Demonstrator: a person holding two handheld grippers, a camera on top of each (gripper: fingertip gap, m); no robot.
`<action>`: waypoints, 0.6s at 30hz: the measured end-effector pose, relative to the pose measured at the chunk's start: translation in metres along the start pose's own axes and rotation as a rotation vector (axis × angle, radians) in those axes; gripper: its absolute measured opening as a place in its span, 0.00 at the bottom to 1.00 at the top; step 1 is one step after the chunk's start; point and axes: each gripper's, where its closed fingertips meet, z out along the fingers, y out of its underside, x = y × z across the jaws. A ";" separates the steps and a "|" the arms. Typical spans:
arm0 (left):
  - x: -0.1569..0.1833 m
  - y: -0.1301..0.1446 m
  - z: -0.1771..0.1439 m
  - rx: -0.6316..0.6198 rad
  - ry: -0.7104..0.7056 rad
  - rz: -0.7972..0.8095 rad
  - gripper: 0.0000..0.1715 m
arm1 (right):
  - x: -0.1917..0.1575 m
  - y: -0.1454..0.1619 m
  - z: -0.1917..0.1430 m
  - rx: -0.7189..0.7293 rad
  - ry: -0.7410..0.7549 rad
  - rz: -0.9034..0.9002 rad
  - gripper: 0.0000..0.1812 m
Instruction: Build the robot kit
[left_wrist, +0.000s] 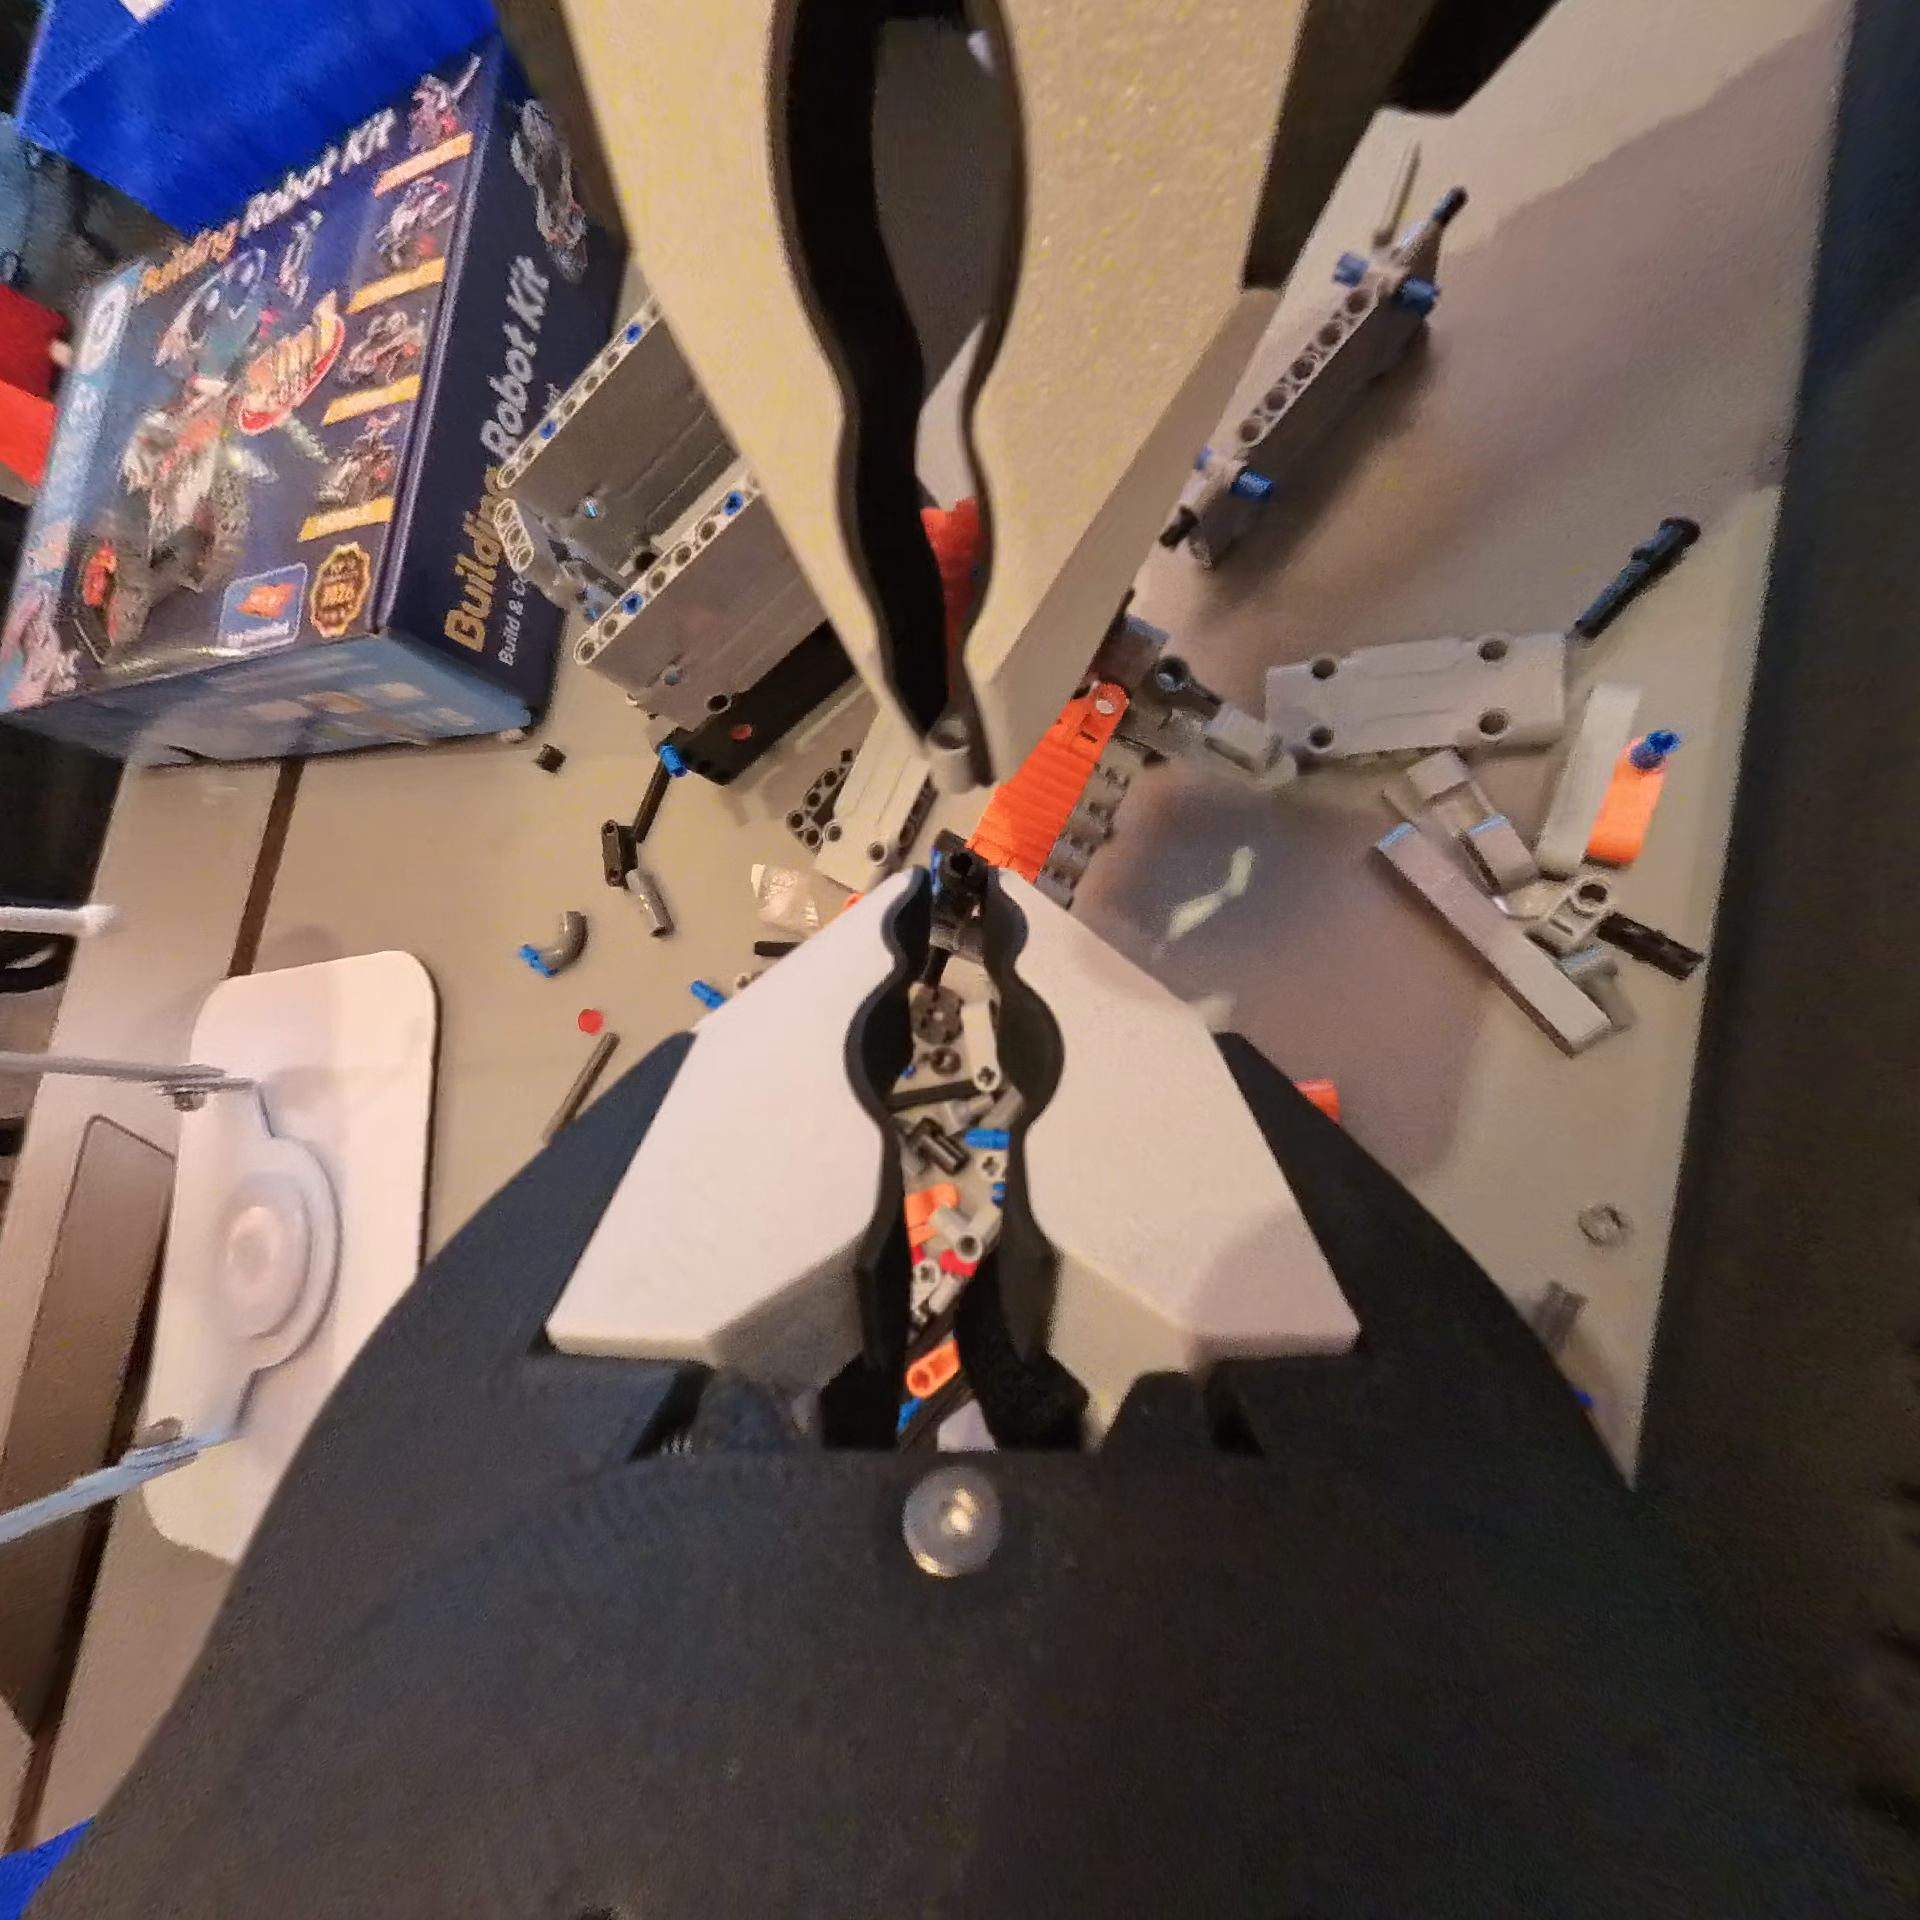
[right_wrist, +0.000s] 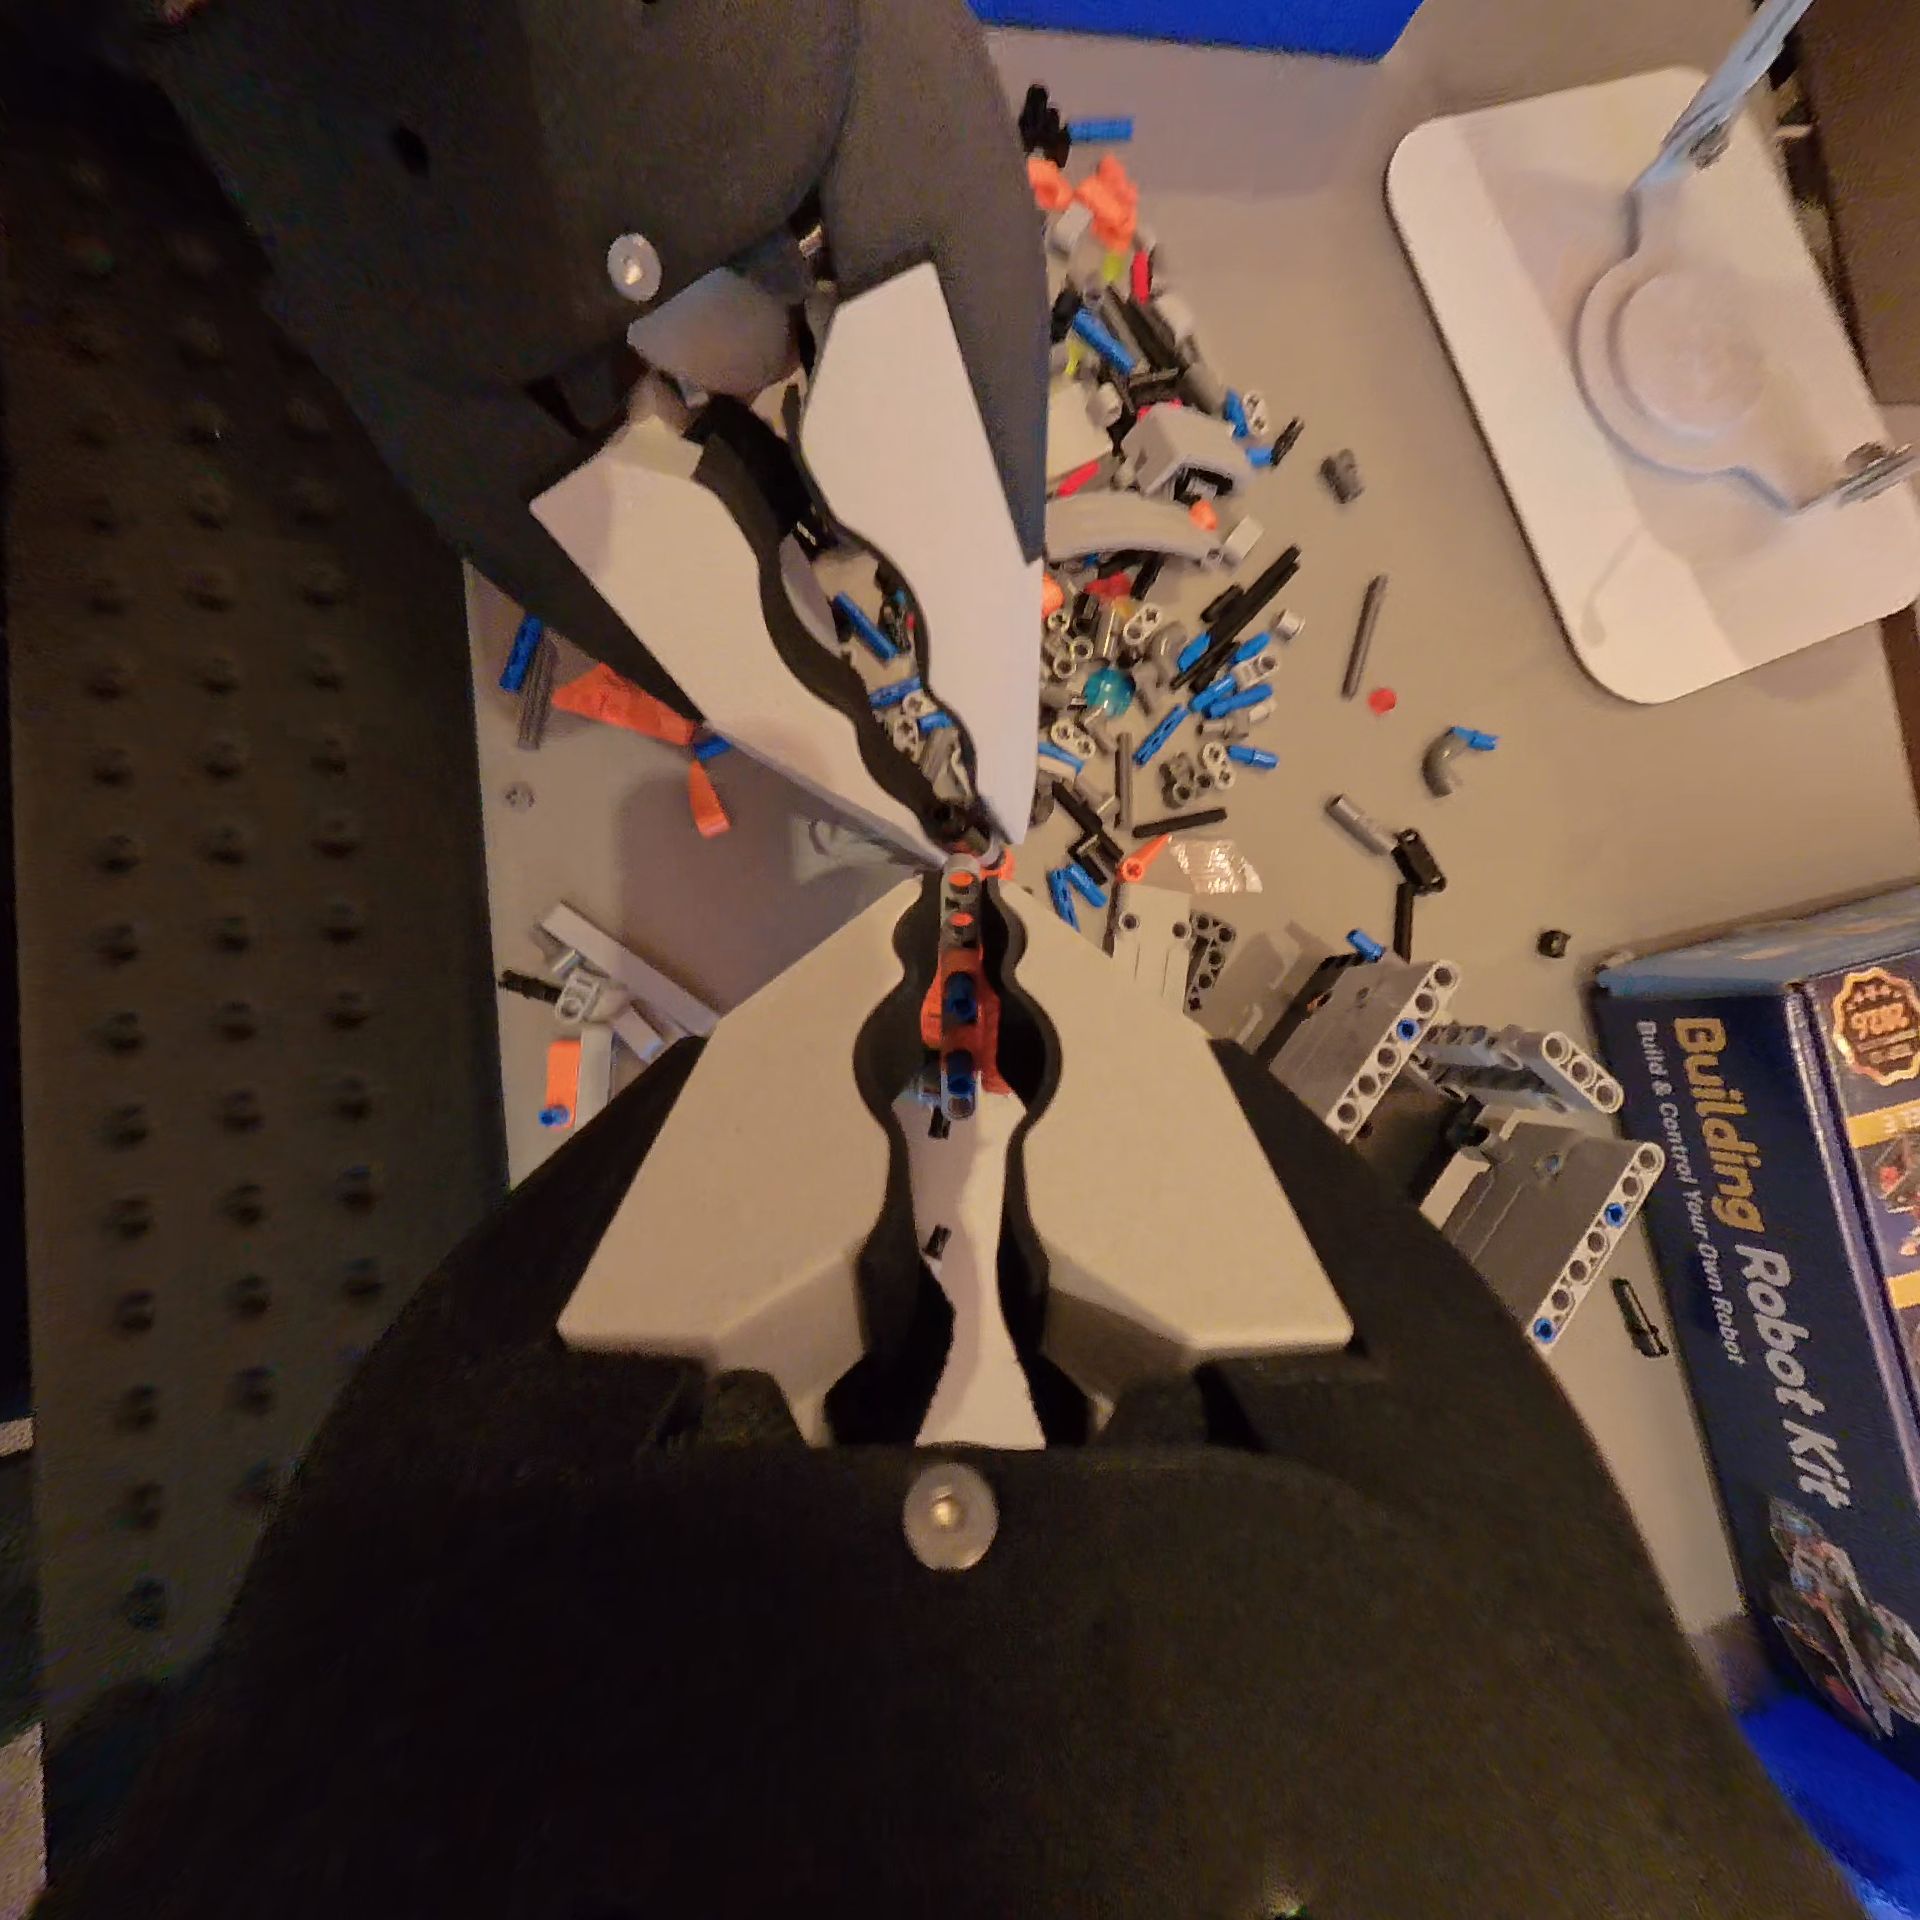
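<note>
Left gripper (left_wrist: 958, 883): fingers pinched on a small black connector piece (left_wrist: 956, 878), tip to tip with the other tool.
Right gripper (right_wrist: 966, 883): clamped on a grey and orange beam assembly (right_wrist: 961, 987), blue pins showing.
Meeting point: both held above the grey table (right_wrist: 1558, 831), the two parts touching or nearly so; cannot tell which.
Room: tight between the tips; open tabletop beside the white tray (right_wrist: 1558, 416).
Edges: dark studded mat (right_wrist: 208, 727) along the table's side.
Loose parts pile (right_wrist: 1143, 623): small plastic pins, beams and axles, blue, black, grey, orange.
Frame build (right_wrist: 1455, 1091): grey holed beams, boxy, near the printed kit box (right_wrist: 1787, 1299).
Tray: shallow, rounded corners, holding a clear moulded piece.
</note>
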 end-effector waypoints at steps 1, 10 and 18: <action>0.001 0.000 -0.001 -0.006 -0.001 0.013 0.04 | -0.001 -0.004 0.000 0.022 0.005 0.007 0.03; 0.027 0.023 0.007 -0.026 0.152 -0.118 0.04 | -0.006 0.009 0.017 0.088 0.041 0.076 0.03; 0.026 0.036 -0.003 0.006 0.140 -0.270 0.11 | -0.006 0.028 0.031 0.046 0.008 0.102 0.03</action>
